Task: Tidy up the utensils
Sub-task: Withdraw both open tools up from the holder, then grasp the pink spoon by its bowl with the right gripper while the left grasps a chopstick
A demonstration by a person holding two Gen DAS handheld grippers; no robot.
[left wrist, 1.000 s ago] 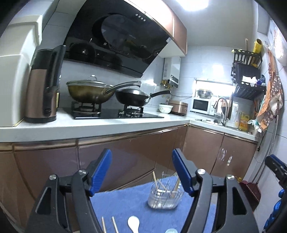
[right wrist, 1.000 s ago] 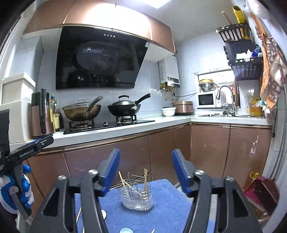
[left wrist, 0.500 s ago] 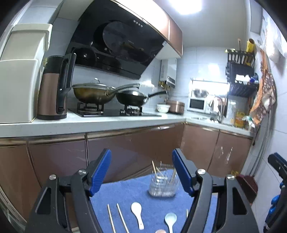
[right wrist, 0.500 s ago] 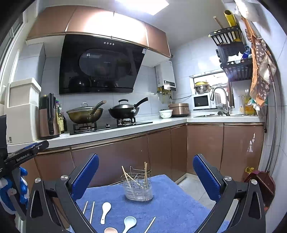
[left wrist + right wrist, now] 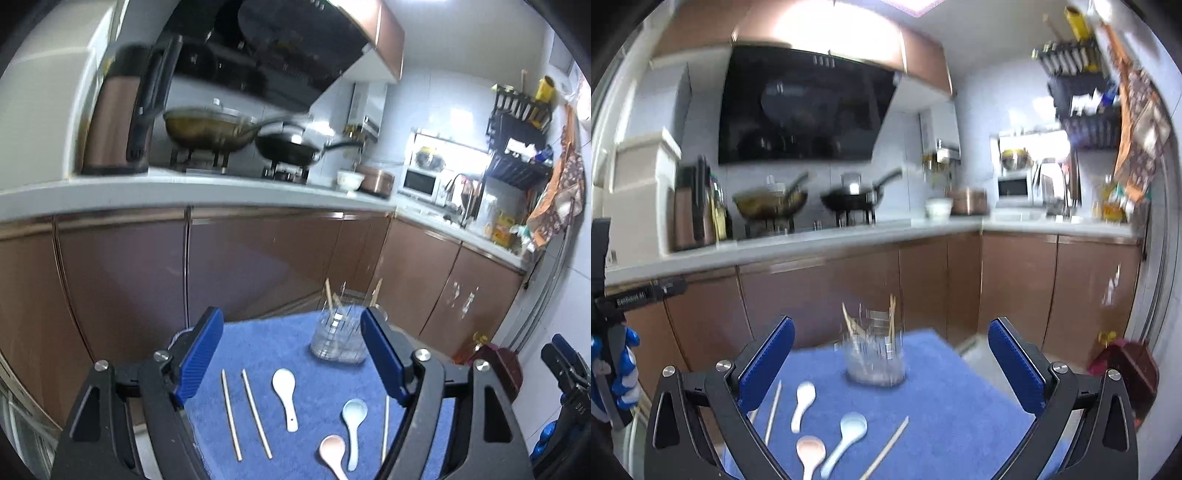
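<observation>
Your left gripper hangs above the blue cloth with its jaws apart and nothing between them. Your right gripper does the same, and its jaws are spread even wider.

Ahead of your left gripper, close to its right finger, stands the clear holder with a few wooden sticks poking out of the top. Under that gripper, between its fingers, 2 loose chopsticks lie side by side. Just right of them lies the white spoon. Nearer to you are the light blue spoon and the pink spoon, close together. 1 more chopstick lies near the right finger.

From your right gripper, the holder sits straight ahead, in the middle of the gap. The spoons lie below and a bit left of the middle. Nothing stands between either gripper and the things on the cloth.

Behind the cloth run brown cupboards under a white counter. On the stove sit 2 pans. A brown kettle stands far to the left. A microwave and a tap are far to the right.

The right view is blurry, so the holder and its sticks look smeared. The left finger hides part of the leftmost chopstick there. The pink spoon is cut off at the bottom edge in both views.
</observation>
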